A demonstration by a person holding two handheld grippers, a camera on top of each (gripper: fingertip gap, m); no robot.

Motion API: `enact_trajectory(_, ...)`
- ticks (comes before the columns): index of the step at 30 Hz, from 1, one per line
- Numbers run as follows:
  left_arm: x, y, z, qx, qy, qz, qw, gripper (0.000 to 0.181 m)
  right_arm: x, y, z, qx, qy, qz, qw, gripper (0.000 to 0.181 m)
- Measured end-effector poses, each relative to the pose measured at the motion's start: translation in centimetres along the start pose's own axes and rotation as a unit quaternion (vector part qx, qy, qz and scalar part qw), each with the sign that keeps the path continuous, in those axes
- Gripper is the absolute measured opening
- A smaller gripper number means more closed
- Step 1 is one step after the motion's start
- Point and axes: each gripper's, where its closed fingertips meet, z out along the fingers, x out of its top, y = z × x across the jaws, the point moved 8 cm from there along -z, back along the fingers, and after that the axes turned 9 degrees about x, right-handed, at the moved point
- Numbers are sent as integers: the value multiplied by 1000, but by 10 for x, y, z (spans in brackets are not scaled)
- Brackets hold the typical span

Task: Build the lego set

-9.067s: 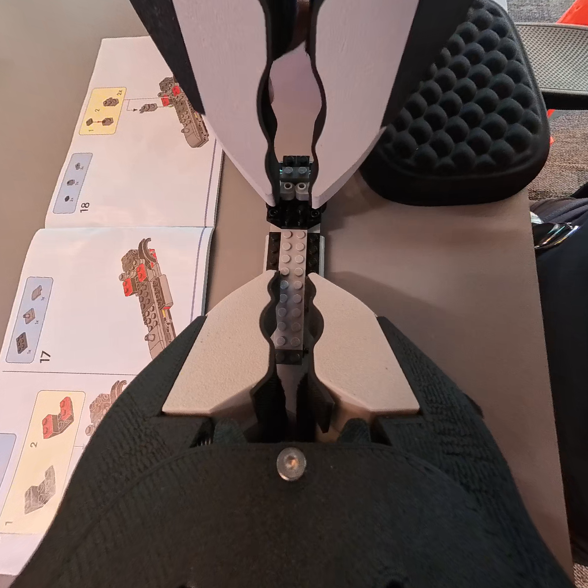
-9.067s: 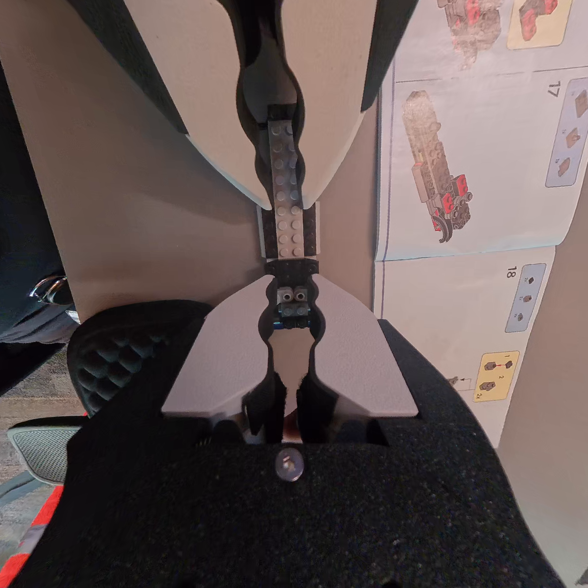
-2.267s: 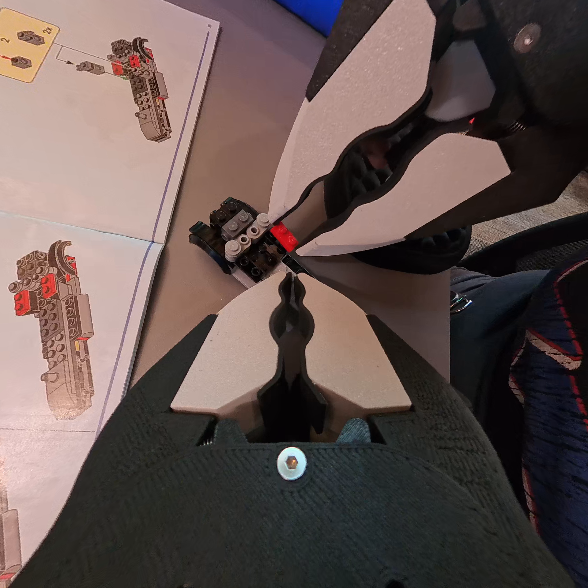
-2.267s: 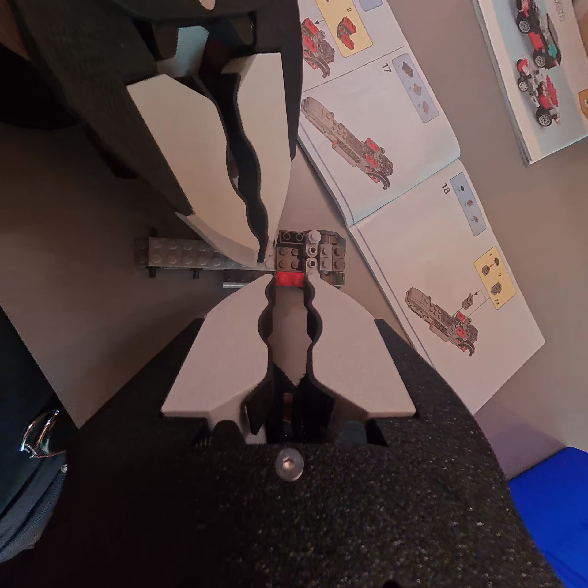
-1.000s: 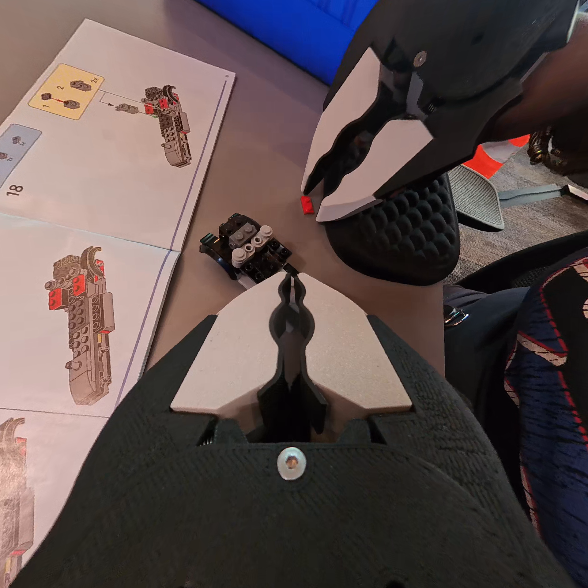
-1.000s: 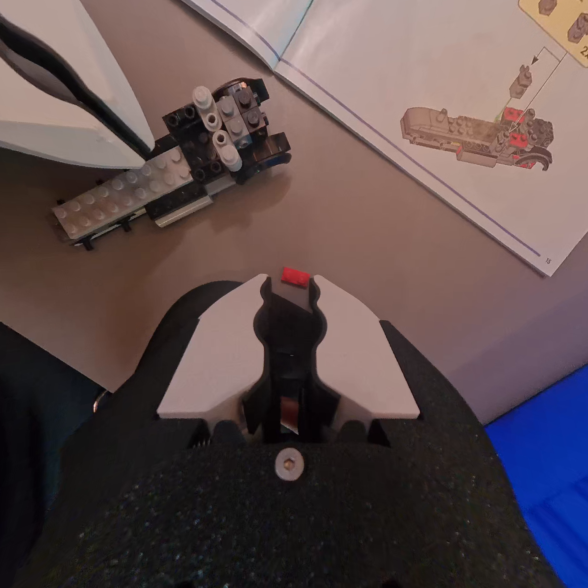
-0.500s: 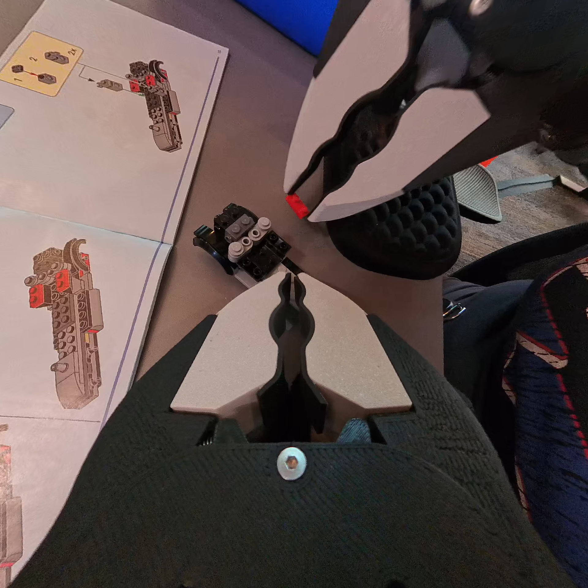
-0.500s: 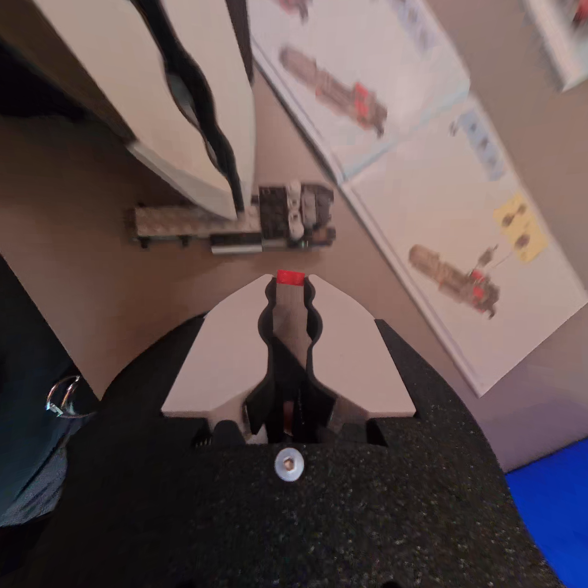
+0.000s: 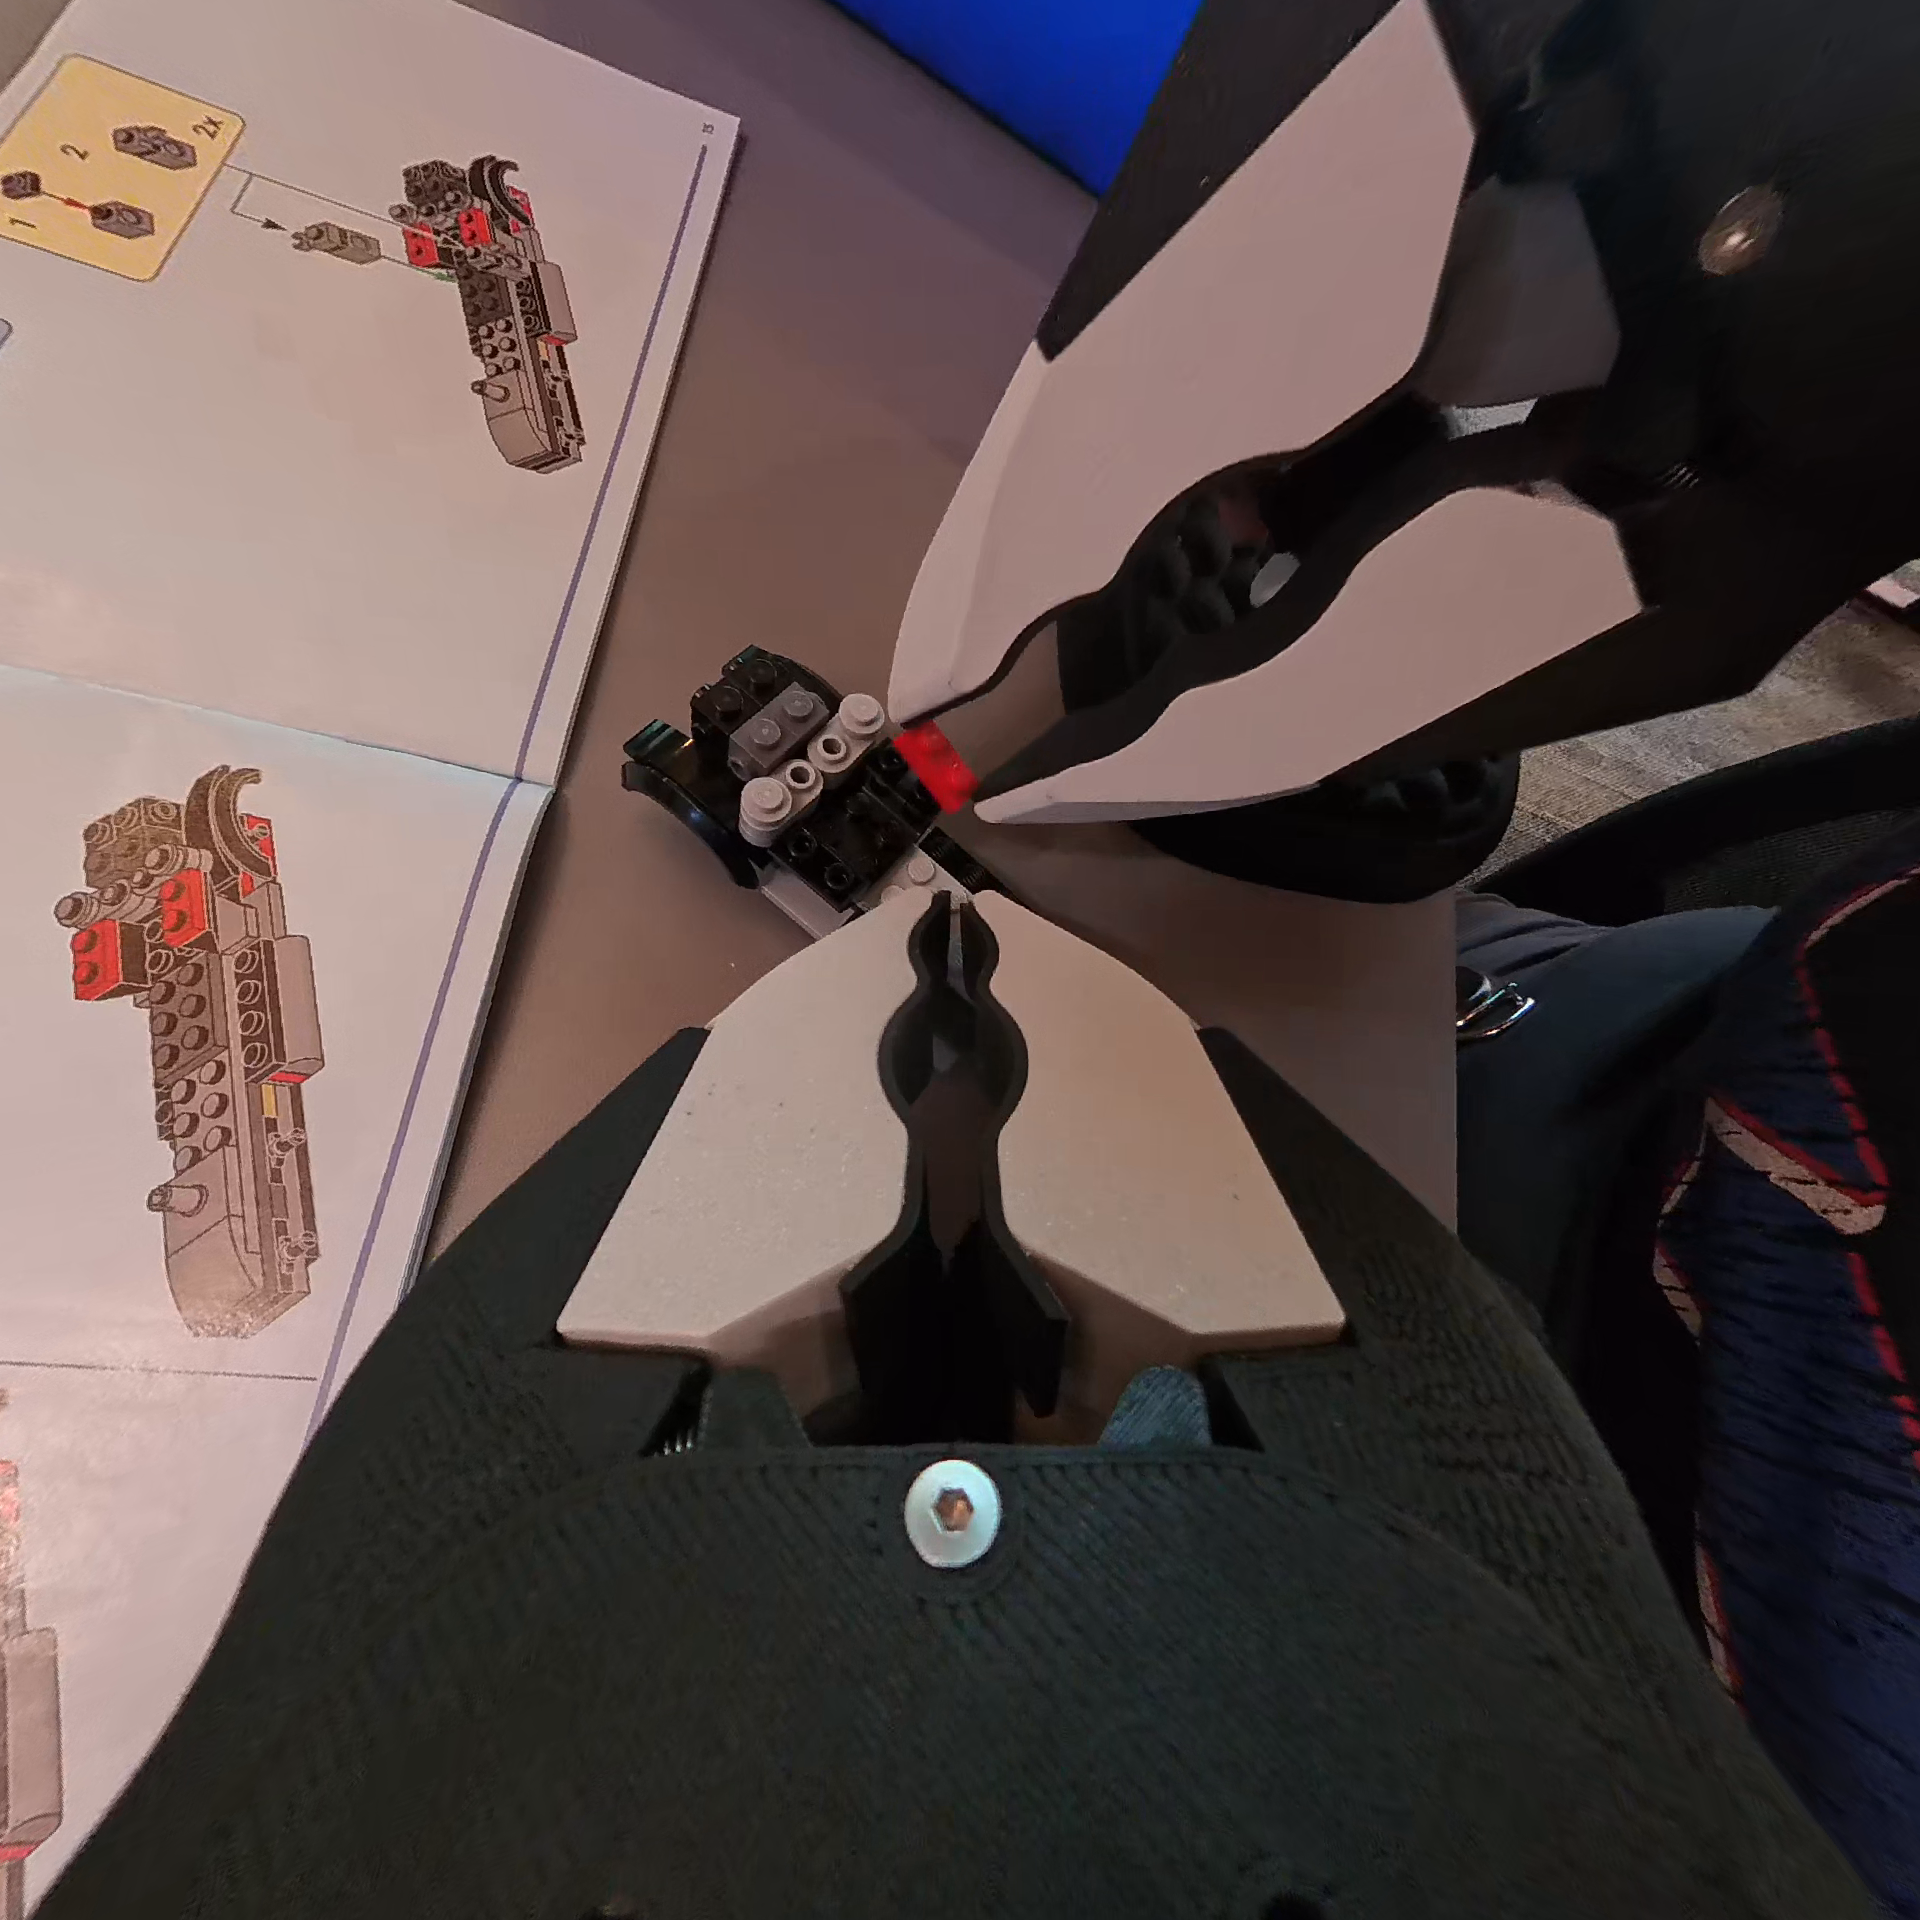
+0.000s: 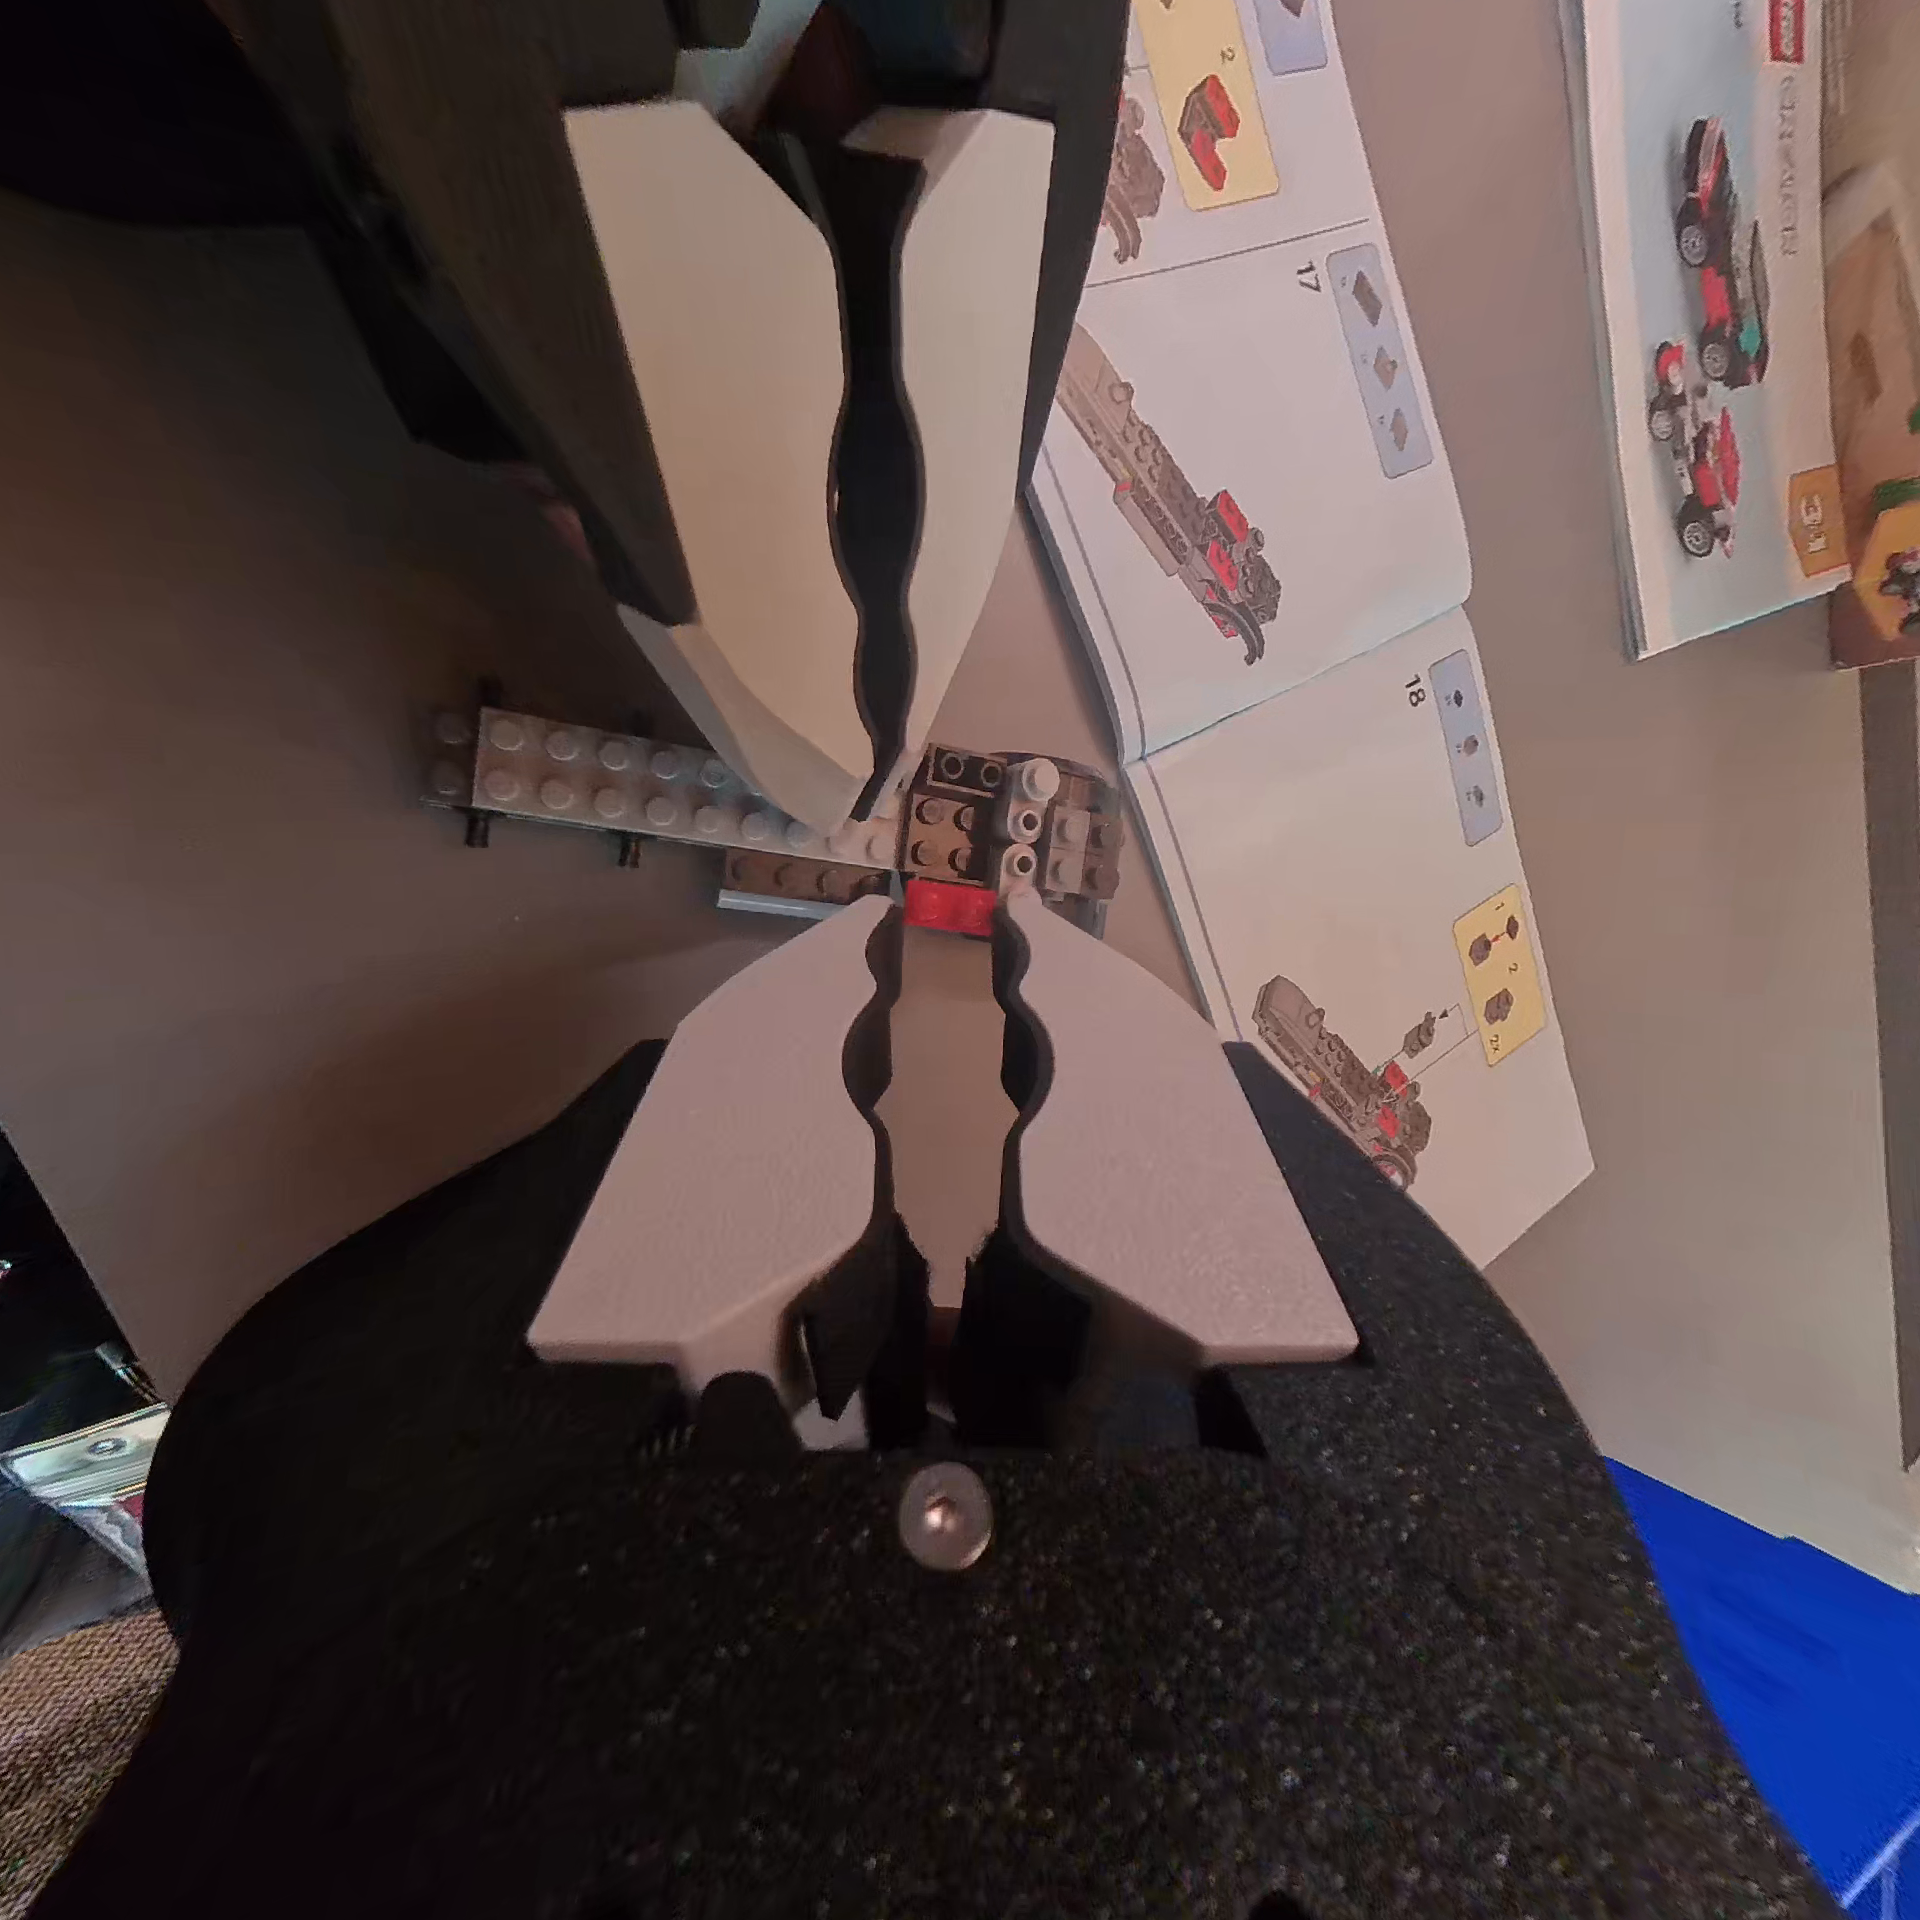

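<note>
1. Here, my right claw [image 10: 945,914] is pinching a small flat red lego plate [image 10: 945,902] between its two pale tips, with the plate pressed against the near side edge of the half-built black and grey lego model [image 10: 966,831].
2. From my left wrist view the same red plate [image 9: 935,764] sits at the tips of the right claw [image 9: 940,769], touching the black studded block of the model [image 9: 800,800].
3. My left claw [image 9: 951,904] has its tips pressed nearly together on the model's thin edge; from the right wrist view its tips [image 10: 878,805] come down on the light grey studded strip [image 10: 592,779], so it seems to pin the model to the grey desk [image 10: 260,935].
4. The model lies flat on the desk, its long grey strip running away from the black block, whose light grey round-studded pieces [image 9: 805,774] sit on top.
5. An open white instruction booklet [image 9: 260,520] with drawn build steps lies just beside the model.
6. A second booklet with a picture of red and black cars [image 10: 1714,312] lies farther off, beyond the open one.
7. A black dimpled cushion [image 9: 1351,842] sits at the desk's edge under my right claw.
</note>
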Motion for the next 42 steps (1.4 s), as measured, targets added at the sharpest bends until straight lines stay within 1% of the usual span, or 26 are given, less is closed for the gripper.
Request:
enact_trajectory(1,0,0,0,1,-1,1,1000,2,-1,0,1,1,-3,-1,1000,17)
enact_trajectory(29,-1,0,1,-6,-4,-2,1000,2,0,3,3,-9,-5,-16,1000,17)
enact_trajectory(42,-1,0,1,-9,-4,-5,1000,2,2,2,2,3,-7,-14,1000,17)
